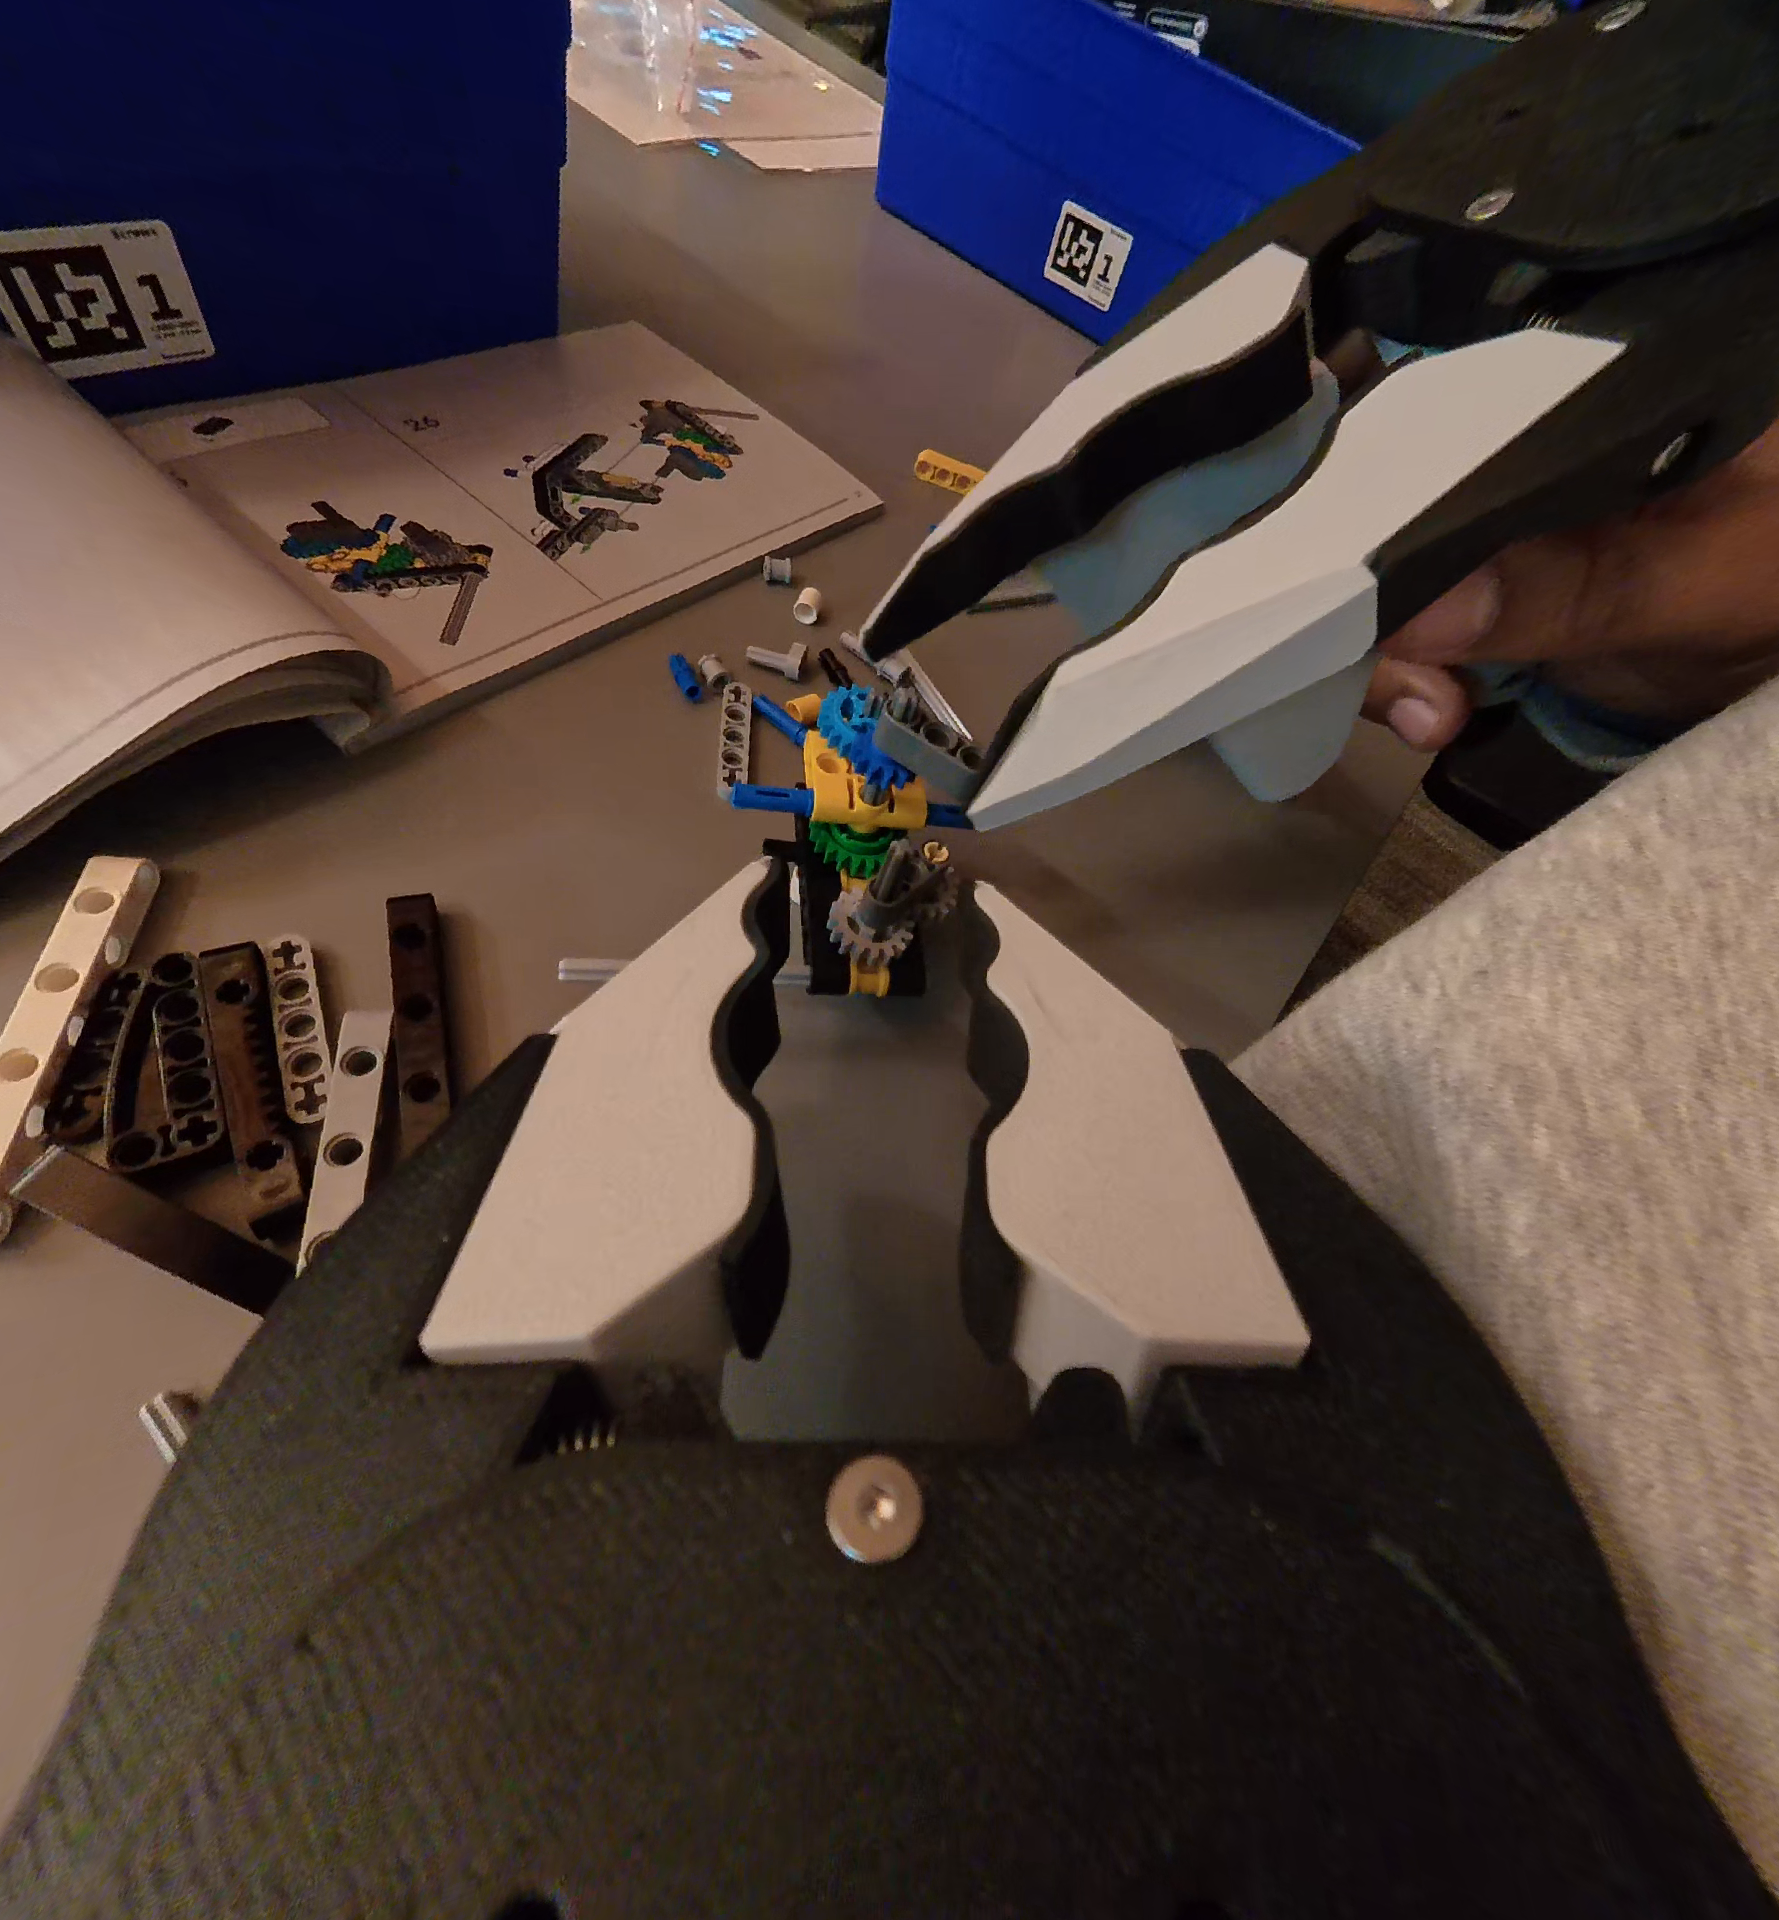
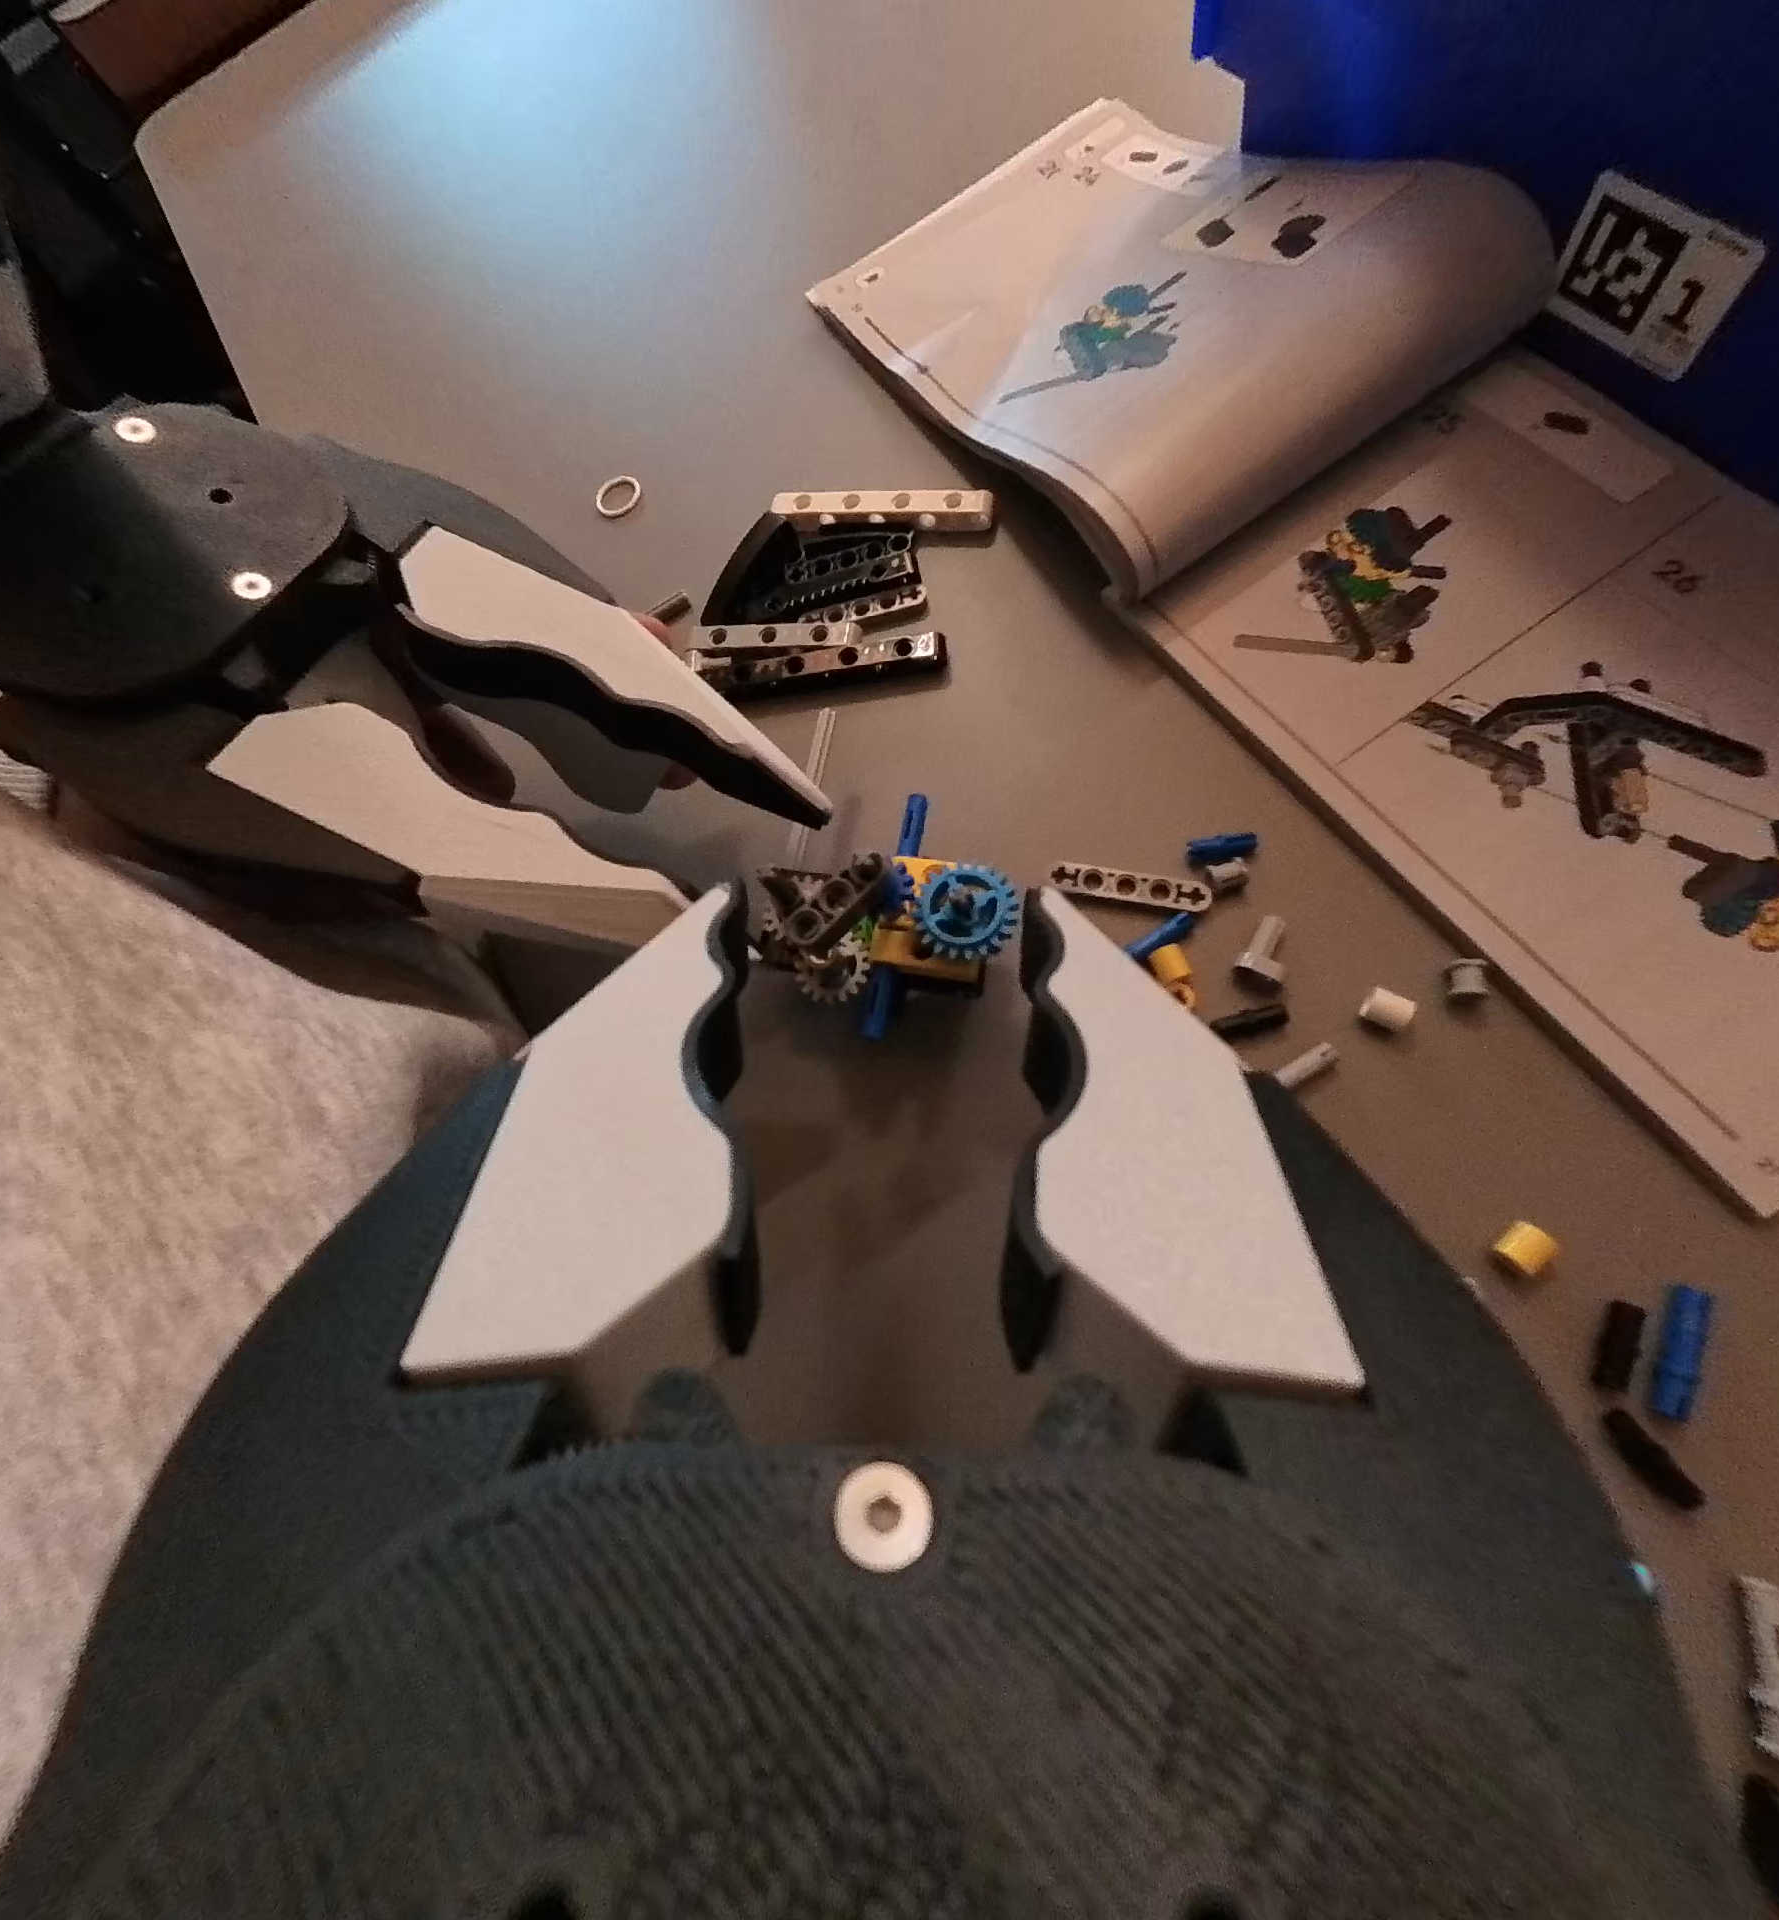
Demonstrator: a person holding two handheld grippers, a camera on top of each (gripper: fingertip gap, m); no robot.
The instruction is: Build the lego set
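Note:
A small lego assembly (image 1: pixel 854 790) of yellow blocks, blue axles and blue, green and grey gears stands on the grey table. My left gripper (image 1: pixel 872 894) is open, and its tips flank the near, grey-gear end of the assembly. My right gripper (image 1: pixel 923 727) comes in from the upper right, open, with its tips either side of the grey beam at the far end. In the right wrist view the assembly (image 2: pixel 916 925) sits between my right gripper's (image 2: pixel 880 899) open fingers, blue gear facing the camera. The left gripper (image 2: pixel 760 854) shows at the left, open.
An open instruction booklet (image 1: pixel 397 540) lies at the back left. A pile of black and white beams (image 1: pixel 210 1049) lies left of my left gripper. Small pins and bushes (image 2: pixel 1259 956) are scattered by the assembly. Blue bins (image 1: pixel 1072 156) stand behind. A person's grey clothing (image 1: pixel 1539 1195) borders the table. The tips of both grippers are at nearly the same place.

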